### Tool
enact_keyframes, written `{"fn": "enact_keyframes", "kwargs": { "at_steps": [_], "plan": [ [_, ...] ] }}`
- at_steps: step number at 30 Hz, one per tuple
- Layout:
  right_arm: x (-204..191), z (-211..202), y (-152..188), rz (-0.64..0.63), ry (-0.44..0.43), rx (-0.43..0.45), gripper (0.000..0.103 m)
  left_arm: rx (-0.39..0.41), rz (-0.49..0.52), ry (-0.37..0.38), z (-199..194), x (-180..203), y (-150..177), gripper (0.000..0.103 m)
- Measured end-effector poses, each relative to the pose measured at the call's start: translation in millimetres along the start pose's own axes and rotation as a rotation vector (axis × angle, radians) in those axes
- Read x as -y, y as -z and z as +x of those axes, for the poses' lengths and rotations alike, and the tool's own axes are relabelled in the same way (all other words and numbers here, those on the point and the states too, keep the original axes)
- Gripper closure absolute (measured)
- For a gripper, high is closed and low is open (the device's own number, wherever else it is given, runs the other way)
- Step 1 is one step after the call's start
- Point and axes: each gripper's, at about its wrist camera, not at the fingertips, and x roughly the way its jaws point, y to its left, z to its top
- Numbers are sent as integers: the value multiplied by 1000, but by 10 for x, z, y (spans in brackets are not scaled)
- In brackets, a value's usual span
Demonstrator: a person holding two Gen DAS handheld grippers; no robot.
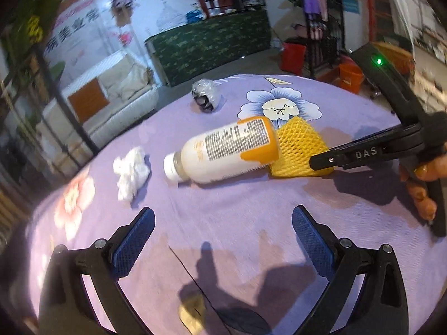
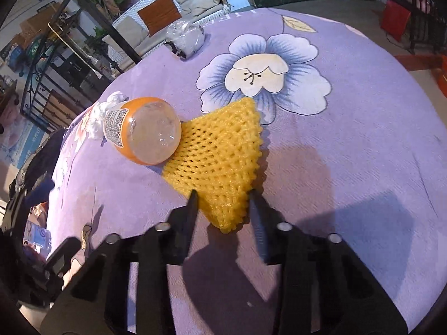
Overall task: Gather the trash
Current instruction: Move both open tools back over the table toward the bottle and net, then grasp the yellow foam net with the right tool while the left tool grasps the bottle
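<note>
Straddling the near corner of the yellow foam net (image 2: 220, 159), the right gripper (image 2: 223, 195) has its jaws part-open, one finger on each side of the net; whether the pads touch it yet I cannot tell. Judged as the approach to a pinch. The corner seems chosen because it points at the gripper and lies apart from the bottle (image 2: 145, 129), which lies on its side ahead and to the left, its base against the net's far edge.

The left gripper (image 1: 223, 223) hovers empty with jaws wide apart; ahead of it lie the bottle, a crumpled tissue (image 1: 131, 173) to its left, and further off a clear plastic wad (image 1: 205, 95).

Surface: purple flowered cloth (image 2: 363, 139) on a table, soft, so the net should lift cleanly. Room beyond: white sofa (image 1: 111, 103), green-covered counter (image 1: 209, 42), red bin (image 1: 293, 54).
</note>
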Motion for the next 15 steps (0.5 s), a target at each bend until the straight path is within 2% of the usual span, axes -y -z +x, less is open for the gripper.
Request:
{"fn": "enact_keyframes", "kwargs": {
  "at_steps": [3,8,10,15],
  "plan": [
    [-12,-17,-11,-6,-18,7,83,-16,72,31,157,-15,-96,6],
    [-5,-284,59,-27,-2,73,84,-17,214,37,385,11,-273,6],
    [32,-455,110,-28,1,106,84,-24,265,62,479,56,-347,6],
    [142,-863,252,-21,36,192,84,-43,477,105,686,365,-410,6]
  ]
}}
